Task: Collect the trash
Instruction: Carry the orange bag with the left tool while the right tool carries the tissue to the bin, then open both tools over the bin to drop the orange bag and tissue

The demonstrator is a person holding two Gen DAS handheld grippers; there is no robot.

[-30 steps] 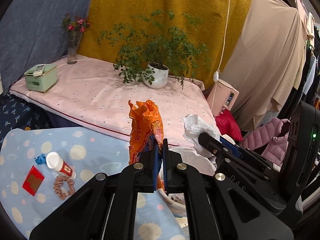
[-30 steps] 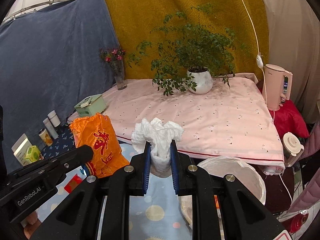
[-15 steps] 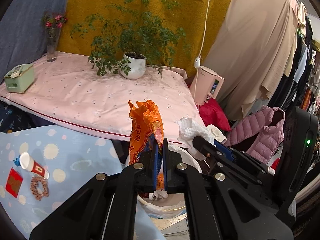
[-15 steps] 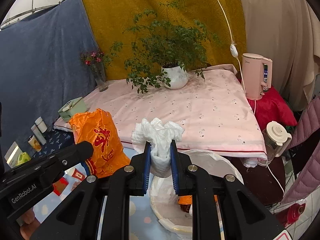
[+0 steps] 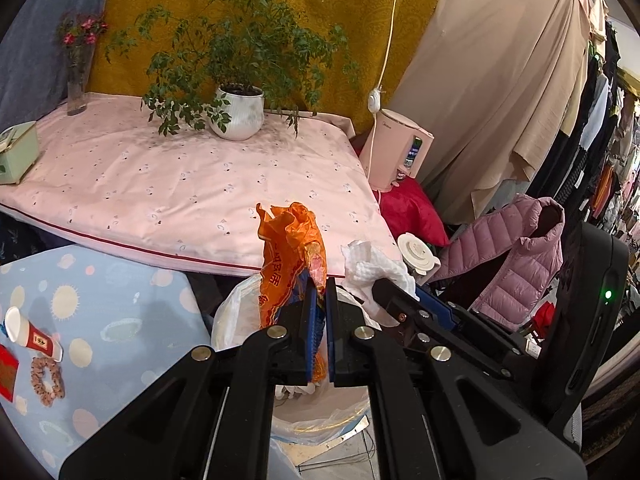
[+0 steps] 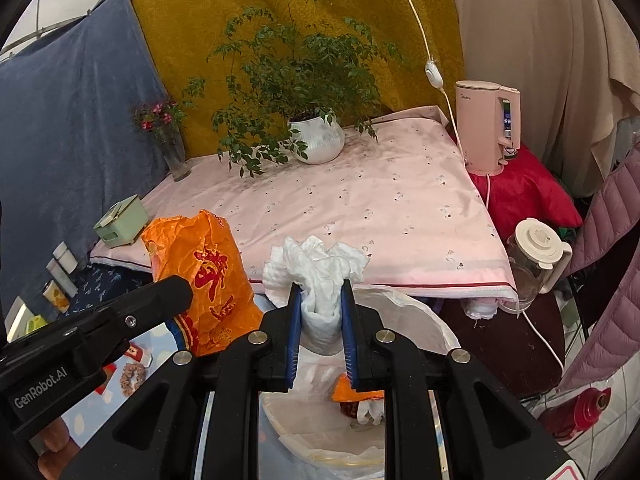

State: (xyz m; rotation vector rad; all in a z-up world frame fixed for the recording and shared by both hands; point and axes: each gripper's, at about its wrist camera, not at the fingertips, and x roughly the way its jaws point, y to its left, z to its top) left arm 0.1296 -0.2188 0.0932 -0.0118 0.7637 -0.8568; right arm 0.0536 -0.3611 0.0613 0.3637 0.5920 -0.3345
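The left gripper (image 5: 319,312), its side printed "GenRobot.AI" in the right wrist view, has its jaws pressed together on an orange plastic wrapper (image 5: 291,252) bearing red characters too creased to read. The right gripper (image 6: 320,312) pinches a crumpled white tissue (image 6: 318,272) between its blue pads (image 6: 295,332). Both pieces of trash hang above a white-lined trash bin (image 6: 416,316), which stands on the floor between a blue sun-patterned tablecloth (image 5: 120,300) and a dark stool; inside the bin lie an orange scrap and a white wad (image 6: 360,400). On the blue cloth rest a red-and-white tube (image 5: 30,334), a beaded hair tie (image 5: 48,374) and a red packet (image 5: 8,372), its print illegible. Behind the bin a pink quilted surface (image 5: 192,184) carries a potted plant (image 5: 240,112), a vase of pink flowers (image 5: 78,76) and a pale green box (image 5: 16,152). A pink kettle base (image 6: 486,124), branded in small grey letters that read roughly "Midea", stands on a red cushion (image 6: 528,196), with a white cord (image 6: 434,72) hanging in front of it. A glass jug with a cream lid (image 6: 536,256) stands beside the bin, near a mauve padded jacket (image 5: 512,256).
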